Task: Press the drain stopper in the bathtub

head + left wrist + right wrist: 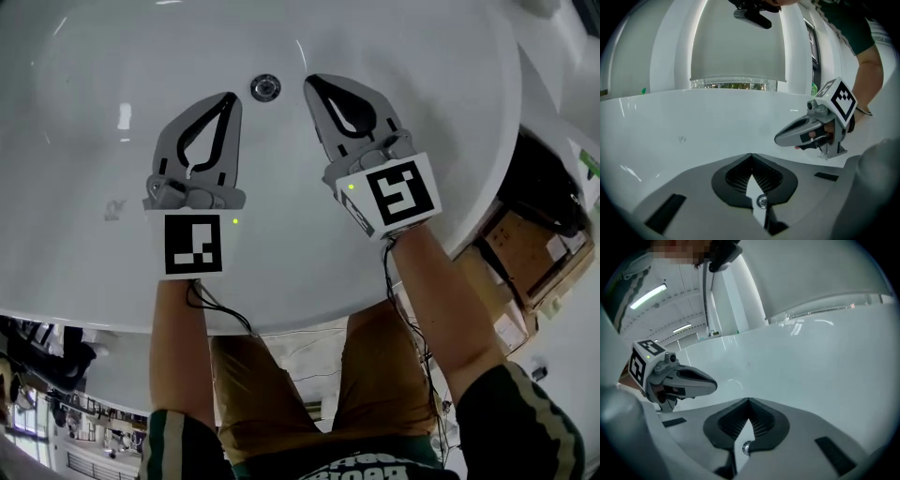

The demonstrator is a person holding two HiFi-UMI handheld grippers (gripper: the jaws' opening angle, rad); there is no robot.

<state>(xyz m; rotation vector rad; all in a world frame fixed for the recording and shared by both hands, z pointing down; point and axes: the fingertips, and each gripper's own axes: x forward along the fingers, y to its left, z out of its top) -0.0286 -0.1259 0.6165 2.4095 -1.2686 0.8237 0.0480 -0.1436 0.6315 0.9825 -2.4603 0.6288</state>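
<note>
The round chrome drain stopper [265,88] sits in the floor of the white bathtub [112,75]. Both grippers hang inside the tub, pointing at it. My left gripper [232,97] is shut, its tips just left of the stopper and a little nearer to me. My right gripper [309,83] is shut too, its tips just right of the stopper. In the left gripper view the stopper [762,202] shows through the gap behind the closed tips [751,155], and the right gripper [778,138] hovers alongside. The right gripper view shows the stopper [746,447] likewise, with the left gripper [714,385] beside it.
The tub's near rim [281,323] curves below my forearms, with my legs in brown shorts [281,394] behind it. An open cardboard box [525,248] with dark items stands outside the tub at the right. The tub's far wall [740,112] rises ahead.
</note>
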